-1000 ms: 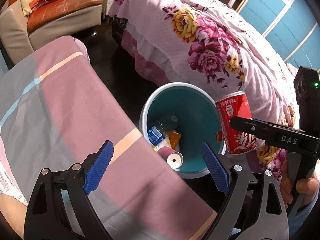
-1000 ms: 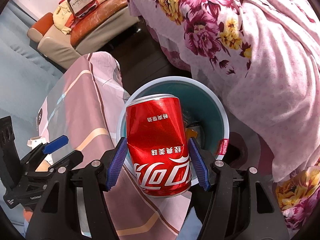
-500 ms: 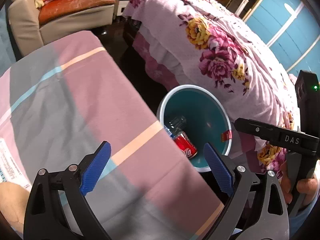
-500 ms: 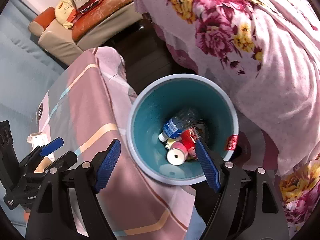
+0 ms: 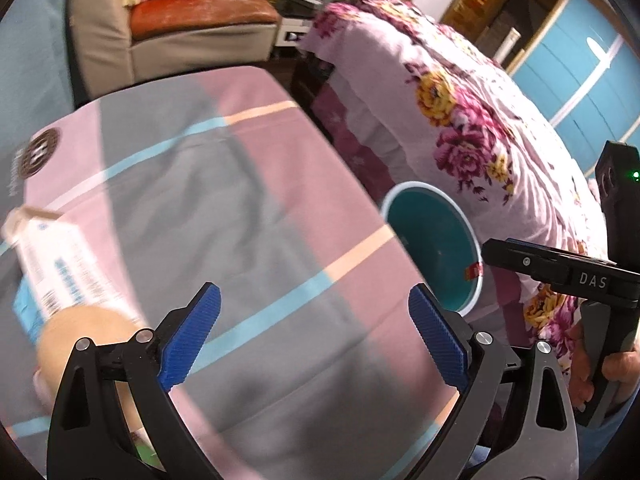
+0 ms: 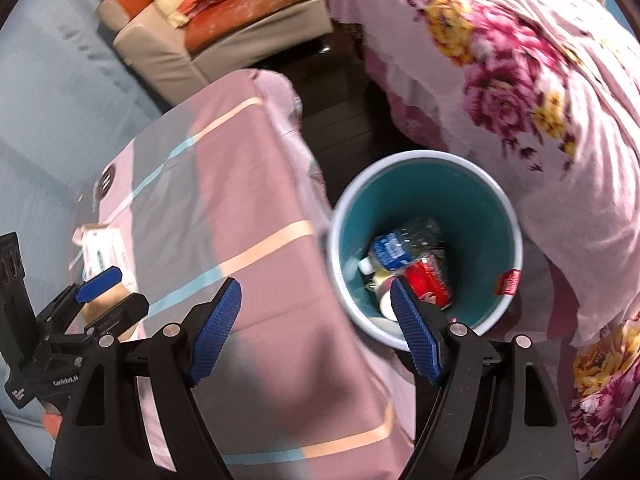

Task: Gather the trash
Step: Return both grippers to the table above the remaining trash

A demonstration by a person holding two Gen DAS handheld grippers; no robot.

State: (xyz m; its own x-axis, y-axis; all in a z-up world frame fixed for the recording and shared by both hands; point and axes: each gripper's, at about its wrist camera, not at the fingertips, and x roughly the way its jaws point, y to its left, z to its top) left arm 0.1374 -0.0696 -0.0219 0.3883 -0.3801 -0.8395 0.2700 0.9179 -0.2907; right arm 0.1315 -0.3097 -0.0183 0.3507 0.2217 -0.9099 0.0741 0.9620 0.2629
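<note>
The teal bin (image 6: 480, 220) stands on the floor between the table and the bed. In it lie a red cola can (image 6: 428, 284), a plastic bottle with a blue label (image 6: 394, 252) and other small trash. My right gripper (image 6: 314, 320) is open and empty above the table's edge, its right pad overlapping the bin's near rim in the picture. My left gripper (image 5: 314, 320) is open and empty over the pink and grey tablecloth (image 5: 248, 216). To its left lie a white and blue carton (image 5: 52, 268) and a blurred tan object (image 5: 80, 340). The bin (image 5: 432, 248) shows at right.
A bed with a floral pink cover (image 6: 520, 80) crowds the bin's far side. A beige armchair with an orange cushion (image 6: 240, 12) stands behind the table. Dark floor (image 6: 344, 120) runs between table and bed. A hand (image 5: 612, 364) grips the right gripper's handle.
The right gripper opened and the red can fell into the bin. Both grippers then swung left, away from the bin and over the table; the carton came into the left view.
</note>
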